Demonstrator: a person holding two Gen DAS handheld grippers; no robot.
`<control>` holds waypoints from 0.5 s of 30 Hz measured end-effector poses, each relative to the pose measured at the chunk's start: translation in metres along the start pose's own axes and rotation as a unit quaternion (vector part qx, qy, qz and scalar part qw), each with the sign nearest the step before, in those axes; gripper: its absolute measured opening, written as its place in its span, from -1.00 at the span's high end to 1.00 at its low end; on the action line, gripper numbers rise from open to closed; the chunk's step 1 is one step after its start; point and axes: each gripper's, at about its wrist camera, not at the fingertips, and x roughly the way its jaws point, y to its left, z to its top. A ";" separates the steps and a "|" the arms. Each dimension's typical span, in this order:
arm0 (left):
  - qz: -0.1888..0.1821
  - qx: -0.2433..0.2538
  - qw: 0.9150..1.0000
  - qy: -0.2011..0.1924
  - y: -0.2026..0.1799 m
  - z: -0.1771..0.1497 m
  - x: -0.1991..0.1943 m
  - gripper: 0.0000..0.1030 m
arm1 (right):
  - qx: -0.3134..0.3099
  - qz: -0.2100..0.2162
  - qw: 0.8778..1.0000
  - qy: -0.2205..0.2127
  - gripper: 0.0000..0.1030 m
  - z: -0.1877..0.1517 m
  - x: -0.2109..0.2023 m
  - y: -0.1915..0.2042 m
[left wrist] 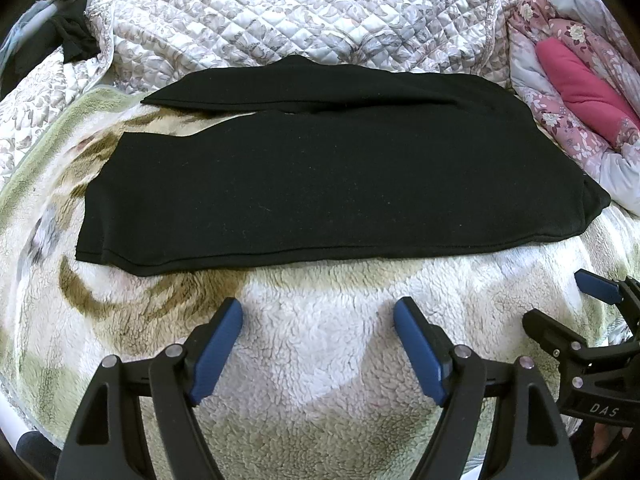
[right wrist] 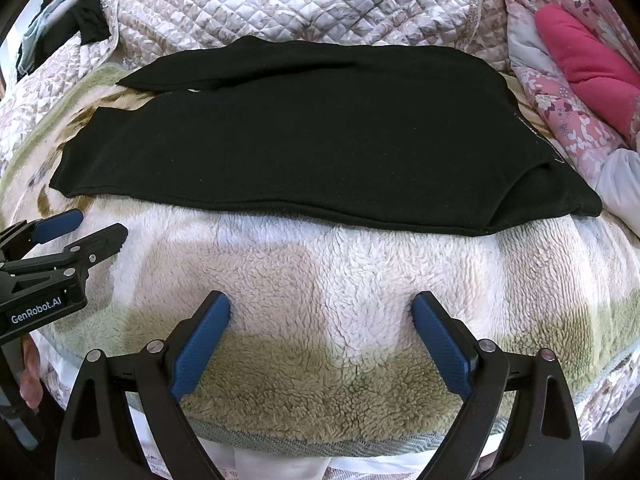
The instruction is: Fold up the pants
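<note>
Black pants (left wrist: 320,176) lie flat across a fleece blanket (left wrist: 320,340), legs pointing left and waist to the right; they also show in the right wrist view (right wrist: 304,136). One leg lies over the other, with the far leg's end showing at the back left. My left gripper (left wrist: 318,308) is open and empty, hovering over the blanket just short of the pants' near edge. My right gripper (right wrist: 320,306) is open and empty, also short of the near edge, to the right of the left one. Each gripper shows in the other's view (left wrist: 568,300) (right wrist: 100,226).
A quilted floral cover (left wrist: 280,12) lies behind the pants. A pink floral duvet with a magenta cloth (left wrist: 580,84) is bunched at the right. Dark clothes (left wrist: 72,36) hang at the far left. The blanket's front edge (right wrist: 320,436) is near me.
</note>
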 end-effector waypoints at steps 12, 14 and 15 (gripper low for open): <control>0.000 0.001 1.000 0.000 0.001 0.001 0.000 -0.58 | 0.000 0.000 1.000 0.001 -0.82 0.000 0.001 0.000; 0.000 0.001 1.000 0.000 0.000 0.001 0.000 -0.58 | 0.000 0.000 1.000 0.000 -0.82 0.000 0.001 0.000; 0.000 0.001 1.000 0.000 0.000 0.000 0.000 -0.58 | 0.000 0.000 1.000 0.000 -0.82 0.000 0.001 0.000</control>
